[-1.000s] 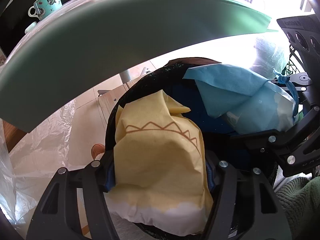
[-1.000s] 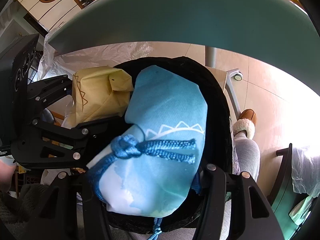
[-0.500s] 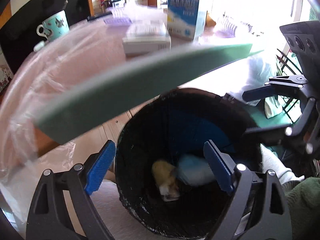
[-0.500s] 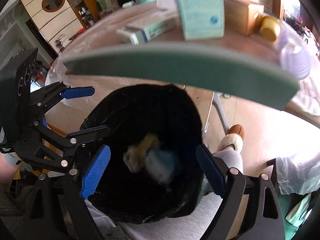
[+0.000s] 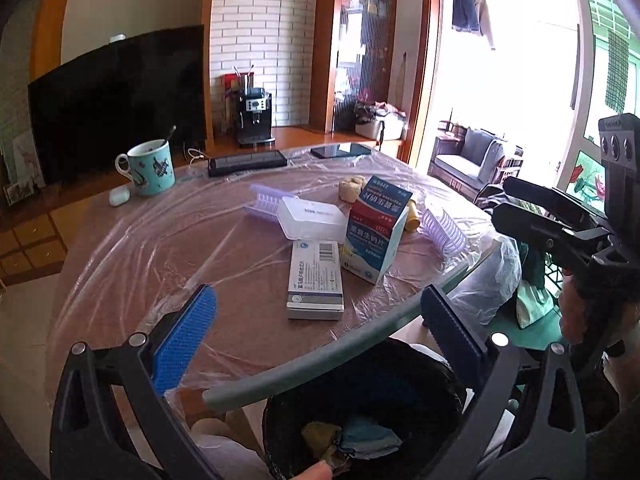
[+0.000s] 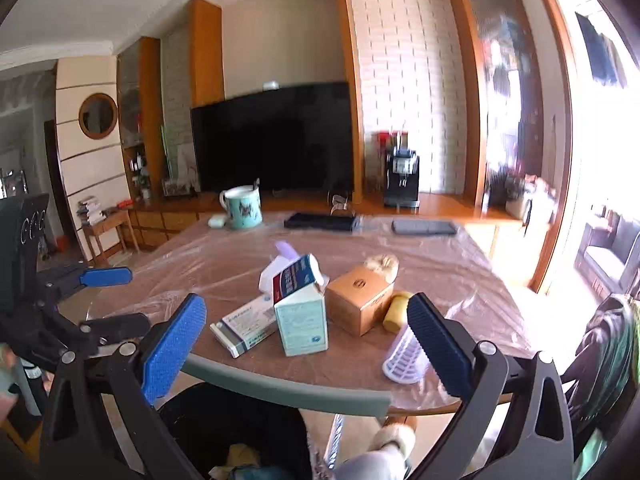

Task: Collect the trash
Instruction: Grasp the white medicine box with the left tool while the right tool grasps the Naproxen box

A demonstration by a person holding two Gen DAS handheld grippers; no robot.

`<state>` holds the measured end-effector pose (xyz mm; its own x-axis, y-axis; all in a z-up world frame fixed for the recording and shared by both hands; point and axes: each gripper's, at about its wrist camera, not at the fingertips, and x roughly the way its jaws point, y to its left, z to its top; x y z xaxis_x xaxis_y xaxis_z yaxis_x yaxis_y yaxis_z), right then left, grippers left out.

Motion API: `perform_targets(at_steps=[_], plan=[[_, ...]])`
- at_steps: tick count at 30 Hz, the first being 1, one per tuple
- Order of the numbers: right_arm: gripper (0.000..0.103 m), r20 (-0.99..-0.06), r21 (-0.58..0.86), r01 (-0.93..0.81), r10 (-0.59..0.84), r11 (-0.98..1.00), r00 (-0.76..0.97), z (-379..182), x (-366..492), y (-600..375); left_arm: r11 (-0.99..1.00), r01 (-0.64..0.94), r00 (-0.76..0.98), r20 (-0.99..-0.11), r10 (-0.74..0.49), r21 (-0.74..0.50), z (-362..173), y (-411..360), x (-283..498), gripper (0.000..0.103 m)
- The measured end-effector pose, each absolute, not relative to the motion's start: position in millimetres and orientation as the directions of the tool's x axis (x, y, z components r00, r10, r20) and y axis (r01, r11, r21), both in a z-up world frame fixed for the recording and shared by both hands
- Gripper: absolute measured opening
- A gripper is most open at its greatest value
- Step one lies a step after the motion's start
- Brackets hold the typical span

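Tools both spread, nothing between the pads; they've just been opening.
Left tool (image 5: 316, 318) and right tool (image 6: 308, 344) above the black bin (image 5: 400, 376); yellow and blue crumpled wrappers (image 5: 352, 438) inside. Risk: snagging the clear plastic counter cover (image 5: 168, 248) at 12 o'clock, toppling the upright blue-and-white carton (image 5: 376, 232). Only the right view shows the brown cardboard box (image 6: 360, 304).
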<state>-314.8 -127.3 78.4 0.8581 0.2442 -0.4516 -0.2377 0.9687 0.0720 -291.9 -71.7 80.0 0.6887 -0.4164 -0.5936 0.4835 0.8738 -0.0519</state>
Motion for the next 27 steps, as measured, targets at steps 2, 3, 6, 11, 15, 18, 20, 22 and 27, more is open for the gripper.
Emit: perform_targets(at_steps=[2,3,6,11,15,18,20,22,27], plan=[[0.099,-0.497,0.074,-0.241,0.245,0.968,0.832,68.6,-296.7,-122.8,0.873,0.488,0.667,-0.635,-0.389,-0.023,66.9,-79.9,-274.3,0.102],[0.099,-0.512,0.076,-0.246,0.249,0.966,0.822,63.5,-292.0,-123.6,0.869,0.495,0.659,-0.648,-0.382,-0.009,60.1,-84.4,-267.2,0.102],[0.099,-0.566,0.049,-0.248,0.231,0.968,0.791,51.3,-268.6,-116.1,0.868,0.497,0.64,-0.686,-0.346,0.027,43.5,-90.8,-248.8,0.102],[0.099,-0.622,0.059,-0.234,0.219,0.97,0.752,30.5,-240.2,-111.5,0.858,0.514,0.594,-0.729,-0.341,0.017,29.1,-96.4,-223.0,0.102],[0.099,-0.651,0.077,-0.222,0.218,0.972,0.727,23.8,-225.5,-113.9,0.852,0.524,0.556,-0.762,-0.332,0.012,20.2,-106.0,-205.8,0.102],[0.099,-0.662,0.079,-0.217,0.214,0.973,0.719,19.6,-215.9,-113.3,0.844,0.534,0.56,-0.769,-0.308,0.05,16.7,-115.4,-199.8,0.102],[0.098,-0.667,0.09,-0.226,0.227,0.97,0.71,16.5,-211.4,-112.3,0.842,0.534,0.571,-0.768,-0.289,0.081,15.5,-120.2,-198.2,0.1],[0.094,-0.674,0.087,-0.232,0.229,0.969,0.703,14.3,-206.6,-108.9,0.836,0.542,0.562,-0.776,-0.286,0.084,14.2,-123.0,-196.4,0.094],[0.09,-0.682,0.074,-0.253,0.234,0.965,0.693,11.6,-199.8,-101.9,0.831,0.55,0.549,-0.786,-0.284,0.084,12.7,-125.2,-196.3,0.087]])
